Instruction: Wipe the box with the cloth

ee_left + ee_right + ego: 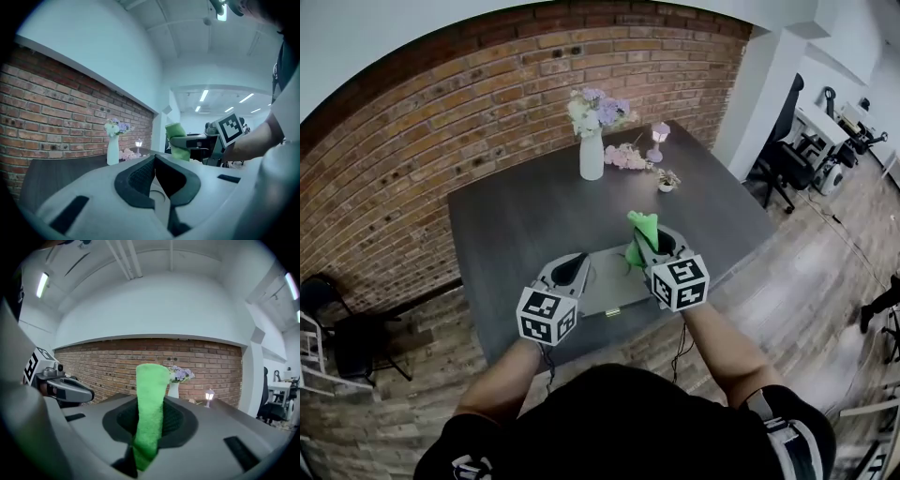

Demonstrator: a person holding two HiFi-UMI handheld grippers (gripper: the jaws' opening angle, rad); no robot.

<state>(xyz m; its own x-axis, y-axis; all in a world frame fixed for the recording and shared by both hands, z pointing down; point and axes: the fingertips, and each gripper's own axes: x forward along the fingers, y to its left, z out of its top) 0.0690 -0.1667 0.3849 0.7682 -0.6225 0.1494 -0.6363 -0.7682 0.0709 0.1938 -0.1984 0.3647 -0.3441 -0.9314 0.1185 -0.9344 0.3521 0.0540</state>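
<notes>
A flat light-grey box (605, 289) lies near the front edge of the dark table (516, 225). My right gripper (645, 246) hangs over the box's right end, shut on a bright green cloth (641, 226) that stands up out of its jaws. In the right gripper view the cloth (151, 401) fills the gap between the pads. My left gripper (577, 260) is over the box's left end with its jaws together and nothing between them (154, 158). Both gripper views tilt upward and do not show the box. The left gripper view shows the cloth (177, 135) to its right.
A white vase of flowers (592, 150), loose pink blossoms (623, 157), a small lamp (659, 141) and a tiny pot (667, 180) stand at the table's far side. A brick wall (441, 112) is behind it. Office chairs (783, 155) stand to the right, a black chair (342, 328) to the left.
</notes>
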